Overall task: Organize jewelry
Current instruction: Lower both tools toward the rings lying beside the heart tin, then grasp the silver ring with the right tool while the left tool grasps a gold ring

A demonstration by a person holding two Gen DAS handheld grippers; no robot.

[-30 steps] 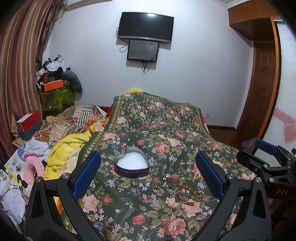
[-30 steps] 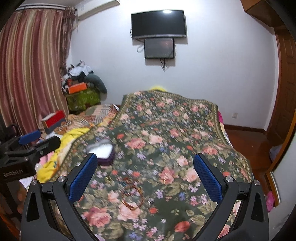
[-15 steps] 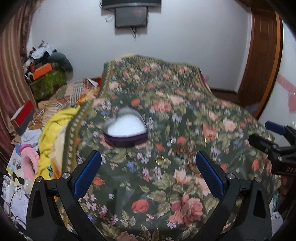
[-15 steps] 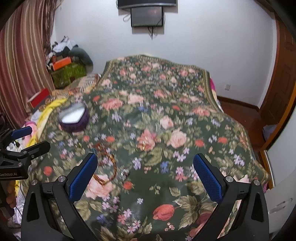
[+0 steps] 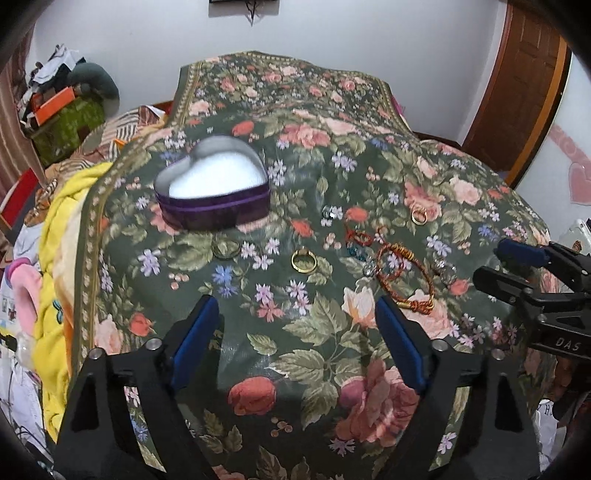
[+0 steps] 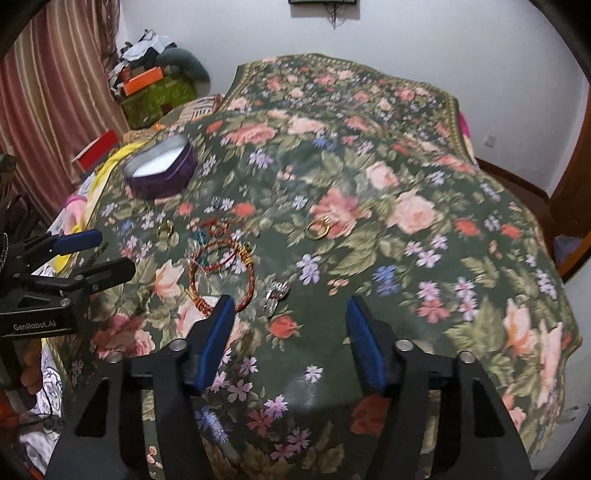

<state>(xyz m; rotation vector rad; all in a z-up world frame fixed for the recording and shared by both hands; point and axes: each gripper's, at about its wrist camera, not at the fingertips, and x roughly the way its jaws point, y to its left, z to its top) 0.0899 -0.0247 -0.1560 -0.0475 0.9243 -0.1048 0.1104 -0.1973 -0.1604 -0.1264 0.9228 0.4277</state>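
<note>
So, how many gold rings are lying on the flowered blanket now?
2. One ring lies right of the heart box, near the red bracelet; the other ring lies farther right. A dull hoop before the box may be a third.

The wall screen (image 5: 243, 3) is cut off at the top; small earrings (image 6: 275, 293) are too blurred to identify.

Both wrist views look down and forward, close over the flowered bedspread (image 5: 295, 354), toward the far wall. The left view sits left of the right one. Both share the heart-shaped box (image 5: 212, 192) (image 6: 160, 173) and the bracelet (image 5: 404, 277) (image 6: 221, 273).
</note>
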